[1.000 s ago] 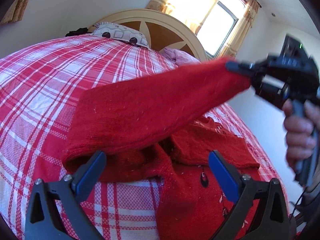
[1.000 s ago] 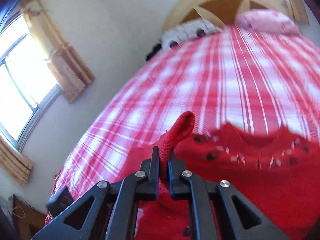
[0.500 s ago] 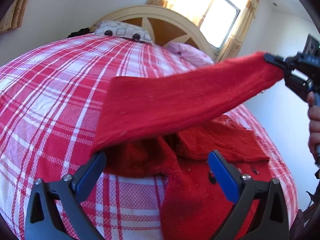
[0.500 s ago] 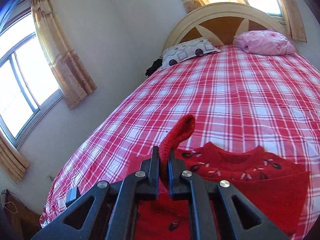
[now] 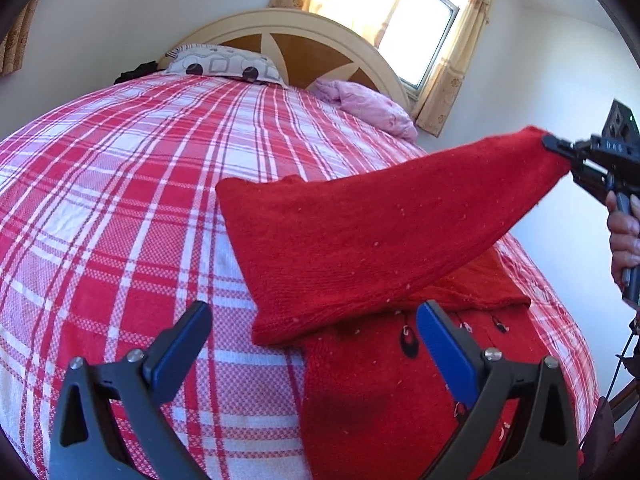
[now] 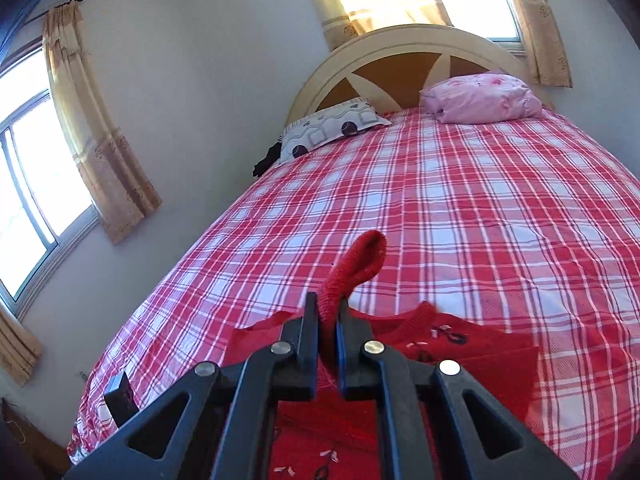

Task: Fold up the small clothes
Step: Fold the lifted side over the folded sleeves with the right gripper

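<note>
A small red knitted sweater [image 5: 384, 392] with dark patterned figures lies near the front edge of the bed. Its sleeve [image 5: 380, 224] is stretched taut up and to the right, clear of the bedspread. My right gripper [image 6: 328, 312] is shut on the sleeve's ribbed cuff [image 6: 360, 256], which loops up above the black fingers. In the left wrist view that same right gripper [image 5: 556, 152] shows at the right edge, held by a hand [image 5: 624, 232]. My left gripper [image 5: 316, 336] stands open low over the sweater's left edge, with nothing between its blue pads.
The bed [image 5: 120, 208] has a red and white plaid cover. A patterned pillow [image 5: 224, 64] and a pink bundle [image 5: 368, 104] lie by the cream headboard [image 6: 404, 56]. Curtained windows are on two walls. A dark wooden piece [image 6: 24, 440] stands by the bed's left corner.
My right gripper has drawn the sleeve further to the right and upward, pulling it out straight and uncovering the sweater body. My left gripper has stayed open in about the same place.
</note>
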`<state>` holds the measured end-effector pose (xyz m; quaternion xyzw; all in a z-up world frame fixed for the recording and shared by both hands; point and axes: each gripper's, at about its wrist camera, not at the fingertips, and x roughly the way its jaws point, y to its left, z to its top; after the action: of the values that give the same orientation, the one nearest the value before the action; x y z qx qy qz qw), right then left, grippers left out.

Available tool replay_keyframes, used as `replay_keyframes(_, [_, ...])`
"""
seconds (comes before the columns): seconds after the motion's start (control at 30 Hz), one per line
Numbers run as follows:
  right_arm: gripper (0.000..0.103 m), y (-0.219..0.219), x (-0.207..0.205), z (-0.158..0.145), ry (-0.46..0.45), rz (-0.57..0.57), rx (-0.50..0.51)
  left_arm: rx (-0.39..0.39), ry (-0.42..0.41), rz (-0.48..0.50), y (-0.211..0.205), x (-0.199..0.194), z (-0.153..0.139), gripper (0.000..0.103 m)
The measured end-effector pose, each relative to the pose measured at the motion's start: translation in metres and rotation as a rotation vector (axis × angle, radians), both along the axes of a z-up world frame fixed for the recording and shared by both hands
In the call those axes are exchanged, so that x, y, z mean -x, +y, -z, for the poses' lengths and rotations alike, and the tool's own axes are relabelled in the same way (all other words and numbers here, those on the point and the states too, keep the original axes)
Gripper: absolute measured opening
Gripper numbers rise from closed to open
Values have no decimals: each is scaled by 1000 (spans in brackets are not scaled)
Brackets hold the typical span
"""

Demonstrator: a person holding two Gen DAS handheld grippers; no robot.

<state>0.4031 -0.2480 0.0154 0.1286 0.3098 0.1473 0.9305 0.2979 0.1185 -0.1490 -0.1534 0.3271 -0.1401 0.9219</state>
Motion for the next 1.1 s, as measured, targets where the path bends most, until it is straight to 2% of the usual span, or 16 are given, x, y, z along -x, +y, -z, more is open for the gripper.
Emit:
replay_keyframes(0.17, [6, -24, 6, 15, 23, 42, -3, 27, 12, -4, 5, -1, 3, 103])
replay_keyframes(0.43, [6, -59, 20, 22, 13, 92, -26, 35, 18, -1, 4, 0, 3, 103])
replay_keyframes(0.8, [6, -115, 19, 100, 164, 220, -24, 46, 23, -1, 6, -1, 3, 103])
replay_keyframes(0.97, [7, -124, 8, 143, 288, 212, -3, 47, 27, 0, 7, -3, 4, 103])
replay_keyframes(1.1, [7, -120, 8, 164, 332, 192, 9, 46, 33, -3, 7, -4, 5, 103])
